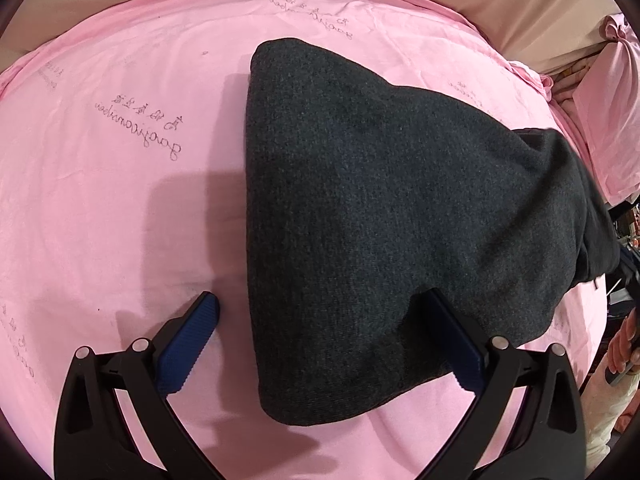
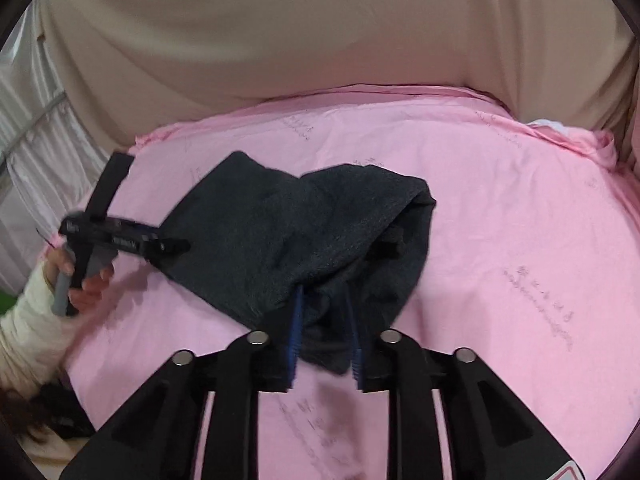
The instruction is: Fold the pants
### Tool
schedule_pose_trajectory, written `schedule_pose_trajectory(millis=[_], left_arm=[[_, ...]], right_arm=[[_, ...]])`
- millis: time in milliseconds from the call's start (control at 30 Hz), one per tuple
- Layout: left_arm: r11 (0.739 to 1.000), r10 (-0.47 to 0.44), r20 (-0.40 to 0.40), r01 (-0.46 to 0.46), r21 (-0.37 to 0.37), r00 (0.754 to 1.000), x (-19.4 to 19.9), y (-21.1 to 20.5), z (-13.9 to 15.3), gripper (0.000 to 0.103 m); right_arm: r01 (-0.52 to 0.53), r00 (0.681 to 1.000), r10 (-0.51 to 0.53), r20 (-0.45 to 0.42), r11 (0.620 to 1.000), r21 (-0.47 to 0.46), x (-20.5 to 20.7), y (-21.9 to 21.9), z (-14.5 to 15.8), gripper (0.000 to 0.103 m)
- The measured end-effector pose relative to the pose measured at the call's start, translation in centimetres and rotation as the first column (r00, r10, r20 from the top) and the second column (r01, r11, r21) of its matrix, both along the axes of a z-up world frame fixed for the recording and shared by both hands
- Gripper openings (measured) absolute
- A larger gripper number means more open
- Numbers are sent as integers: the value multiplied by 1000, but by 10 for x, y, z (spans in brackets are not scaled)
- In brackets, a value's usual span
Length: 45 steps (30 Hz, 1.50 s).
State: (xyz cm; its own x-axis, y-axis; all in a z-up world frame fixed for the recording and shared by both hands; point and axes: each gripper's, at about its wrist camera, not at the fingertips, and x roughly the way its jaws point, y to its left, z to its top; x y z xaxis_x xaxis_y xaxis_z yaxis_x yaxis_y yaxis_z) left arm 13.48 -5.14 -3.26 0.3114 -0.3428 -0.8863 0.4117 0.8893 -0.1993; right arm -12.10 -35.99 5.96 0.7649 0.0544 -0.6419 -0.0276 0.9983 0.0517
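Dark grey pants (image 1: pixel 380 208) lie folded on the pink sheet (image 1: pixel 120 200). My left gripper (image 1: pixel 320 298) hovers open and wide over their near edge, one blue pad (image 1: pixel 188 340) above the sheet and the other (image 1: pixel 460 344) above the cloth. In the right wrist view the pants (image 2: pixel 288 224) rise in a bunch toward my right gripper (image 2: pixel 325 324), which is shut on a gathered end between its blue pads (image 2: pixel 295 324). The left gripper (image 2: pixel 172 246) shows there side-on at the pants' left edge, held by a hand (image 2: pixel 86 288).
The pink sheet (image 2: pixel 500 208) covers a rounded surface with beige cloth (image 2: pixel 320 32) behind it. A knotted pink bundle (image 1: pixel 612 92) sits at the far right. A person's hand (image 1: pixel 624 340) shows at the right edge. A pale curtain (image 2: pixel 32 152) hangs at the left.
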Motion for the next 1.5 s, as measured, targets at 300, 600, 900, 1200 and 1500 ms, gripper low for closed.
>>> schedule_pose_trajectory(millis=[300, 600, 900, 1200, 1500], left_arm=[[1000, 11, -4, -11, 15, 1000, -1, -3, 0, 98], [999, 36, -4, -36, 33, 999, 0, -8, 0, 98], [998, 43, -6, -43, 42, 999, 0, -9, -1, 98], [999, 28, -42, -30, -43, 999, -2, 0, 3, 98], [998, 14, 22, -12, -65, 1000, -17, -7, 23, 98]], right_arm=[[-156, 987, 145, -72, 972, -174, 1, 7, -9, 49], [-304, 952, 276, -131, 902, -306, 8, 34, -20, 59], [-119, 993, 118, 19, 976, 184, 9, -47, 9, 6], [130, 984, -166, 60, 912, 388, -27, -99, -31, 65], [53, 998, -41, -43, 944, 325, 71, -20, -67, 11]])
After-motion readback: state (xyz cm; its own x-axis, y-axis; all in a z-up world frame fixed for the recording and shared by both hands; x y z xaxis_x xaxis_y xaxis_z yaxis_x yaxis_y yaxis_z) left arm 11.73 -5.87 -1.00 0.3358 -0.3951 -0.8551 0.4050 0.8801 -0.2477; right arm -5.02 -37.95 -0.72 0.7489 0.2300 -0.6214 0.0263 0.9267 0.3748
